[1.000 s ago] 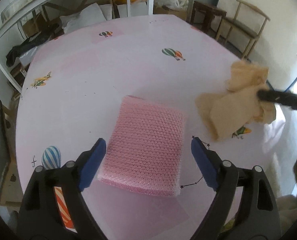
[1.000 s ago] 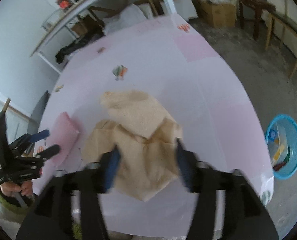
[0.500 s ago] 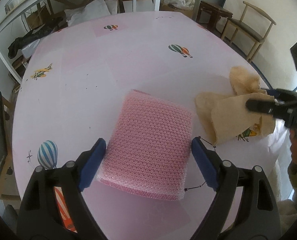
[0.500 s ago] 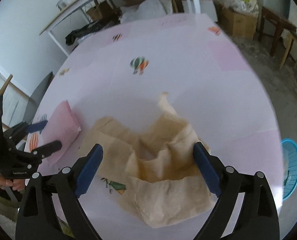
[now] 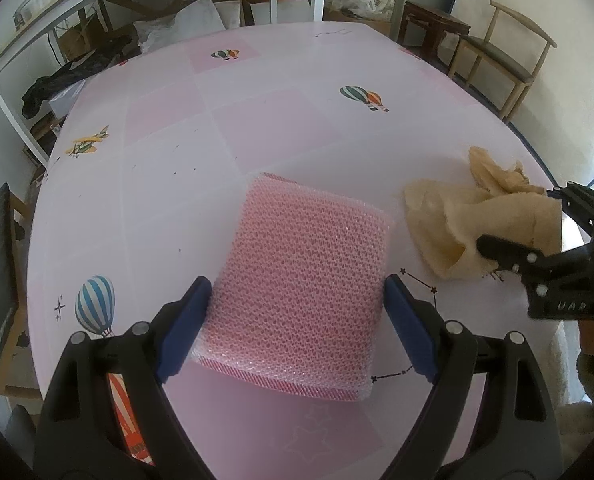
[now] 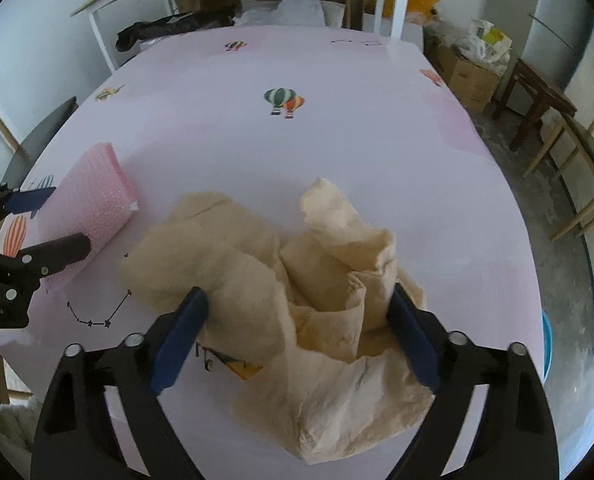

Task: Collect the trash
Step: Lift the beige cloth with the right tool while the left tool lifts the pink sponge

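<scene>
Two pieces of trash lie uncollected on a pink counter (image 5: 281, 128) printed with hot-air balloons: a pink bubble-wrap pad (image 5: 305, 284) at the lower centre of the left wrist view, and a crumpled tan paper (image 6: 297, 280) filling the lower centre of the right wrist view. The left gripper (image 5: 297, 324) hovers with its blue fingers (image 5: 183, 330) spread wide on either side of the pad's near end, not yet closed on it; the right gripper (image 6: 297, 332) likewise stands with fingers apart, straddling the paper's rumpled middle. Neither item appears lifted, so the collecting looks barely begun, with both grasps and the carry to a bin to come; the rim of a blue basket (image 6: 547, 344) shows at the right edge. The pad's long axis runs from lower frame toward upper frame, tilted slightly left, flat on the counter; the paper sprawls without a clear axis.
</scene>
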Action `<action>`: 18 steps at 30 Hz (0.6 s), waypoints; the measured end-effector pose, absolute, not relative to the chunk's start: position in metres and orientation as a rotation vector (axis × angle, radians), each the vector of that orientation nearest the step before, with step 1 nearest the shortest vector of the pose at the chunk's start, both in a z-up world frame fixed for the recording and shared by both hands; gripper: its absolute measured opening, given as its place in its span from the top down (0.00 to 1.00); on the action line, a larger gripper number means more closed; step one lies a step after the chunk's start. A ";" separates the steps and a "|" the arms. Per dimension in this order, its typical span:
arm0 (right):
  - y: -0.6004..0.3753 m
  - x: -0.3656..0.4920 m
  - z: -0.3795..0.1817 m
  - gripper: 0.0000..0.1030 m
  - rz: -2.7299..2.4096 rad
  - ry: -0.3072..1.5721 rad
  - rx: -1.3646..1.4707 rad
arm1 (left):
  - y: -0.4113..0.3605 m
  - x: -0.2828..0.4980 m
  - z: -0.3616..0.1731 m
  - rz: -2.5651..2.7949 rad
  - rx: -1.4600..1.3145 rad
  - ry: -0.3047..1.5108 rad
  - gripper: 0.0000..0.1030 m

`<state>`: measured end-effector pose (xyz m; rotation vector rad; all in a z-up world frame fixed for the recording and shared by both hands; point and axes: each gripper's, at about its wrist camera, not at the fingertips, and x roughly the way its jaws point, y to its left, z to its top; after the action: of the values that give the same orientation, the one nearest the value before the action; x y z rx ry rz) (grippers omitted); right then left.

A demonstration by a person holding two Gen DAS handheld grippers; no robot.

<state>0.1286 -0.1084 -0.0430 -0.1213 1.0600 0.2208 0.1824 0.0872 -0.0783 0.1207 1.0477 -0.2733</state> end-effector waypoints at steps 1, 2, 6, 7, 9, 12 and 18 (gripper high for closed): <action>-0.110 0.128 -0.042 0.24 0.214 1.060 -0.117 | 0.087 0.182 -0.079 -0.268 0.121 1.051 0.20; -0.112 0.127 -0.042 0.28 0.206 1.059 -0.113 | 0.086 0.182 -0.079 -0.264 0.122 1.053 0.20; -0.117 0.126 -0.039 0.39 0.179 1.062 -0.097 | 0.086 0.181 -0.080 -0.260 0.120 1.053 0.21; -0.118 0.125 -0.038 0.43 0.173 1.062 -0.092 | 0.086 0.181 -0.080 -0.260 0.118 1.054 0.21; -0.121 0.126 -0.037 0.49 0.162 1.064 -0.083 | 0.087 0.181 -0.079 -0.259 0.106 1.058 0.22; -0.124 0.126 -0.036 0.57 0.150 1.065 -0.071 | 0.088 0.182 -0.078 -0.259 0.087 1.063 0.22; -0.129 0.126 -0.036 0.76 0.140 1.065 -0.049 | 0.089 0.181 -0.076 -0.257 0.071 1.070 0.23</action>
<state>0.1265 -0.1291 -0.0357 -0.0495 1.0648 0.1397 0.1809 0.0886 -0.0764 0.0709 1.0699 -0.2573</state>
